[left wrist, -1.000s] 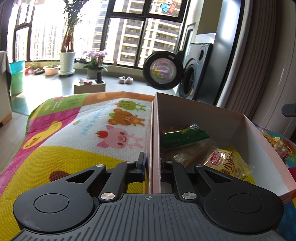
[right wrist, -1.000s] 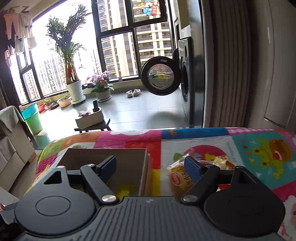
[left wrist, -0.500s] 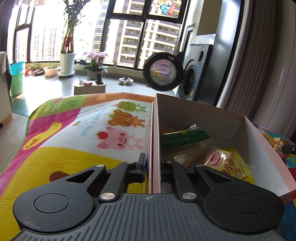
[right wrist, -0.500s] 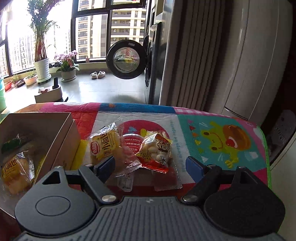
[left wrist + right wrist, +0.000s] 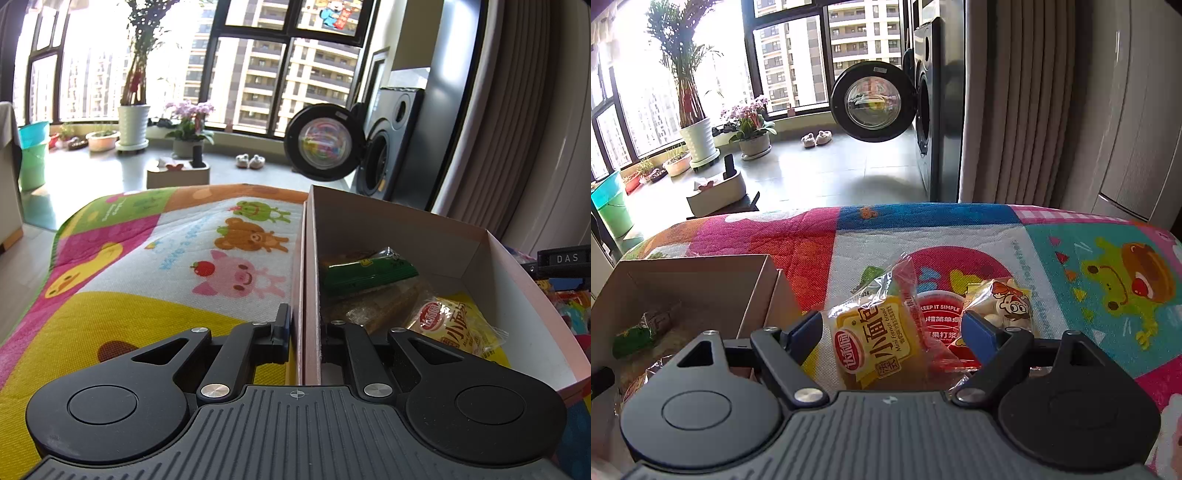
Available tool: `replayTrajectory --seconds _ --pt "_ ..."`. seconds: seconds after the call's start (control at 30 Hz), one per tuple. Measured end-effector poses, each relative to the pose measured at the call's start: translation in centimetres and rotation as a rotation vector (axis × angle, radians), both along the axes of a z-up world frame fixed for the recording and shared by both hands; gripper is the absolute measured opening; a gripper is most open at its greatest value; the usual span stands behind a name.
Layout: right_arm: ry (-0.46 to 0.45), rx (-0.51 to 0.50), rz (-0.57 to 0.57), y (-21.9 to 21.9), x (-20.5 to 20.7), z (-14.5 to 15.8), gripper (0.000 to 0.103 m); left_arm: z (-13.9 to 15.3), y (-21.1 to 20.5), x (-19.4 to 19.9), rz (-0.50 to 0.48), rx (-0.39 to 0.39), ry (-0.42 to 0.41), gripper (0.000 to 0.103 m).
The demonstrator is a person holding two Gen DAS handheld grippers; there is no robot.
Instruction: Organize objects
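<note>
My left gripper [image 5: 304, 332] is shut on the left wall of the cardboard box [image 5: 308, 258], one finger outside and one inside. The box holds a green packet [image 5: 365, 273], a brown bread pack [image 5: 380, 302] and a yellow bread packet [image 5: 450, 325]. My right gripper [image 5: 894, 328] is open just over the mat, its blue pads either side of a yellow mini bread packet [image 5: 879, 350]. A red jelly cup [image 5: 940, 325] and a cartoon snack bag [image 5: 1004, 306] lie against that packet's right. The box [image 5: 753, 295] stands left of the right gripper.
A colourful cartoon mat [image 5: 147, 266] covers the table; its far edge [image 5: 923, 210] drops to a tiled floor. A washing machine with its door open [image 5: 875, 103], potted plants [image 5: 698, 136] and a curtain [image 5: 1027, 110] stand beyond. The right gripper's body [image 5: 561, 262] shows past the box.
My right gripper swung from over the box to the right, then came down and forward so the yellow mini bread packet lies between its open fingers. The left gripper and box stayed put.
</note>
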State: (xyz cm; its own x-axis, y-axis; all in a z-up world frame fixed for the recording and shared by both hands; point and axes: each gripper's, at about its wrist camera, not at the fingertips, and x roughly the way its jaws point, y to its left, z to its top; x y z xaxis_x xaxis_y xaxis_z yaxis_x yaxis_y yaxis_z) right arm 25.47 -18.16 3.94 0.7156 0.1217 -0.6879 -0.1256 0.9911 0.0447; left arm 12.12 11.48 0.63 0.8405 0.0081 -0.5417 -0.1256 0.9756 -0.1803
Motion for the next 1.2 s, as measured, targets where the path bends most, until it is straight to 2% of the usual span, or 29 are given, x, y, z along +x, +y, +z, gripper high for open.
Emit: replayTrajectory --seconds 0.1,0.23,0.4,0.53,0.63,0.67,0.73,0.77,0.8,0.93,1.0,1.1,1.17,1.2 --pt "0.003 -0.016 0.041 -0.3 -1.5 0.4 0.049 0.0 0.0 0.0 0.000 0.001 0.000 0.011" --pt "0.025 -0.022 0.083 -0.7 -4.5 0.6 0.038 0.0 0.0 0.0 0.000 0.000 -0.001 0.011" --pt "0.077 0.019 0.096 -2.4 -8.4 0.9 0.019 0.0 0.0 0.0 0.000 0.000 -0.001 0.011" --pt "0.110 0.023 0.081 -3.8 -11.4 0.6 0.019 0.0 0.0 0.0 0.000 0.000 0.000 0.011" --pt "0.090 0.050 0.041 -4.9 -12.0 0.8 0.021 0.0 0.0 0.0 0.001 0.000 -0.001 0.011" --pt "0.087 0.073 0.022 -5.3 -11.7 0.9 0.025 0.0 0.0 0.0 0.001 0.000 -0.001 0.011" --pt "0.080 0.127 -0.025 -5.9 -10.8 0.9 0.044 0.0 0.0 0.0 0.000 0.000 -0.002 0.011" --pt "0.072 0.147 -0.054 -6.2 -10.4 0.8 0.064 0.0 0.0 0.0 0.000 0.001 -0.003 0.011" --pt "0.064 0.157 -0.080 -6.2 -10.0 0.8 0.073 0.0 0.0 0.0 0.000 0.001 -0.003 0.011" --pt "0.002 0.133 -0.143 -5.7 -7.4 1.3 0.073 0.0 0.0 0.1 0.000 0.001 -0.002 0.011" --pt "-0.035 0.079 -0.153 -5.2 -5.3 1.4 0.075 0.0 0.0 0.1 0.000 0.001 -0.002 0.011" --pt "0.008 0.051 -0.202 -5.7 -1.1 0.2 0.084 0.0 0.0 0.1 0.000 0.001 -0.003 0.011" --pt "0.041 0.083 -0.225 -6.3 0.4 -0.9 0.084 0.0 0.0 0.1 0.000 0.001 -0.003 0.011" --pt "0.049 0.091 -0.229 -6.5 0.6 -1.4 0.078 0.0 0.0 0.1 0.000 0.000 -0.003 0.011"
